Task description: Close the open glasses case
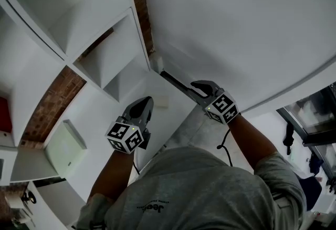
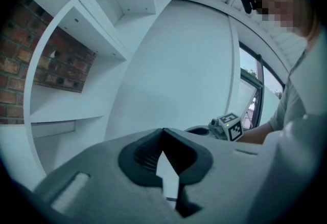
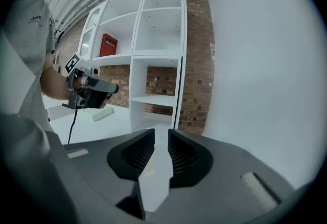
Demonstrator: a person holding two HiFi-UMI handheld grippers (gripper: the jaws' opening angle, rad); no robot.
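Note:
I cannot make out an open glasses case in any view. A small pale oblong thing (image 3: 102,114) lies on the white surface (image 3: 87,126) below the shelves; it also shows as a pale thing (image 1: 161,101) in the head view, too small to identify. My left gripper (image 1: 146,101) is held up in the air, its jaws (image 2: 163,131) meeting at the tips with nothing in them. My right gripper (image 1: 197,86) is raised beside it near the white wall. Its jaws (image 3: 161,133) stand a narrow slit apart and hold nothing.
A white shelving unit (image 3: 153,64) stands against a brick wall (image 3: 196,69), with a red thing (image 3: 108,45) on one shelf. A big white wall (image 1: 236,24) fills the right. A pale green box (image 1: 65,145) sits low left. A window (image 1: 315,113) is at the far right.

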